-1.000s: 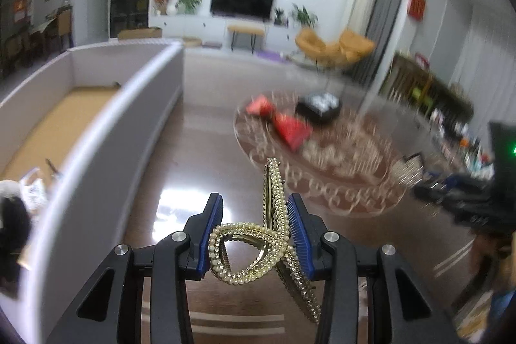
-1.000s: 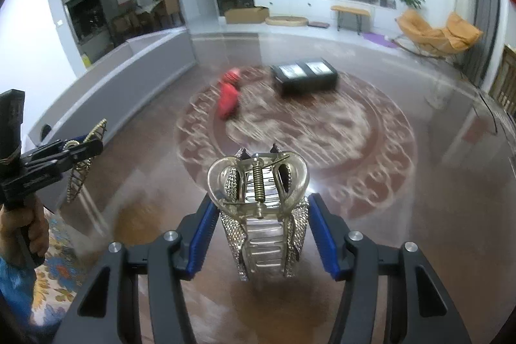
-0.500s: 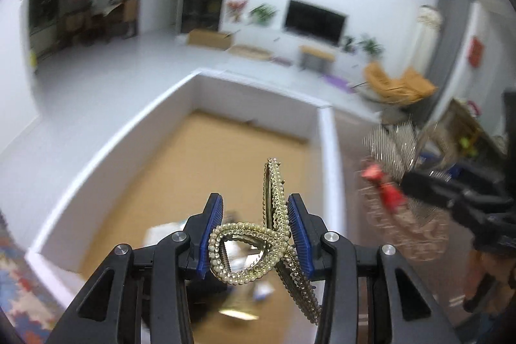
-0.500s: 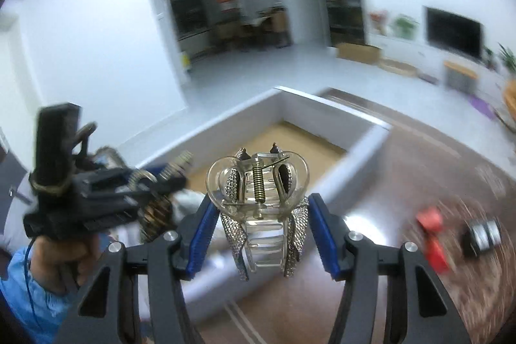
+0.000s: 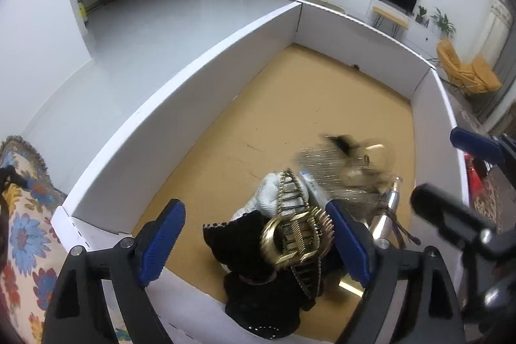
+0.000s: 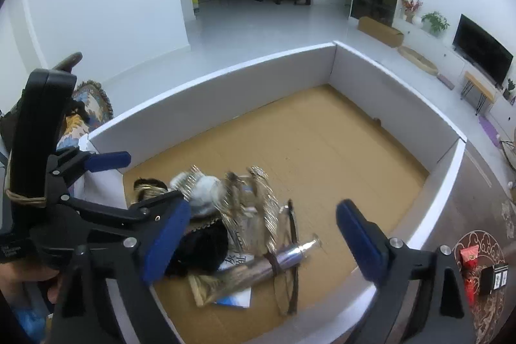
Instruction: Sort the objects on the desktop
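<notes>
**Two clips let go over the box**

Both claws stood over the white box point(image 5: 180, 105) with jaws opening and nothing pressed between the pads. Below the left gripper point(image 5: 254, 240) lay the gold pearl hair clip point(image 5: 296, 234), on a black cloth point(image 5: 245, 244). Ahead of the right gripper point(image 6: 258, 228) the clear hair clip point(image 6: 254, 202) blurred, dropping. Each looked light, stiff, toothed and brittle; best pinched across the spine.

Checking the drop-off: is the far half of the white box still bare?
Yes: the pile sits at the near end of the box, and only brown cardboard floor shows beyond it.
</notes>
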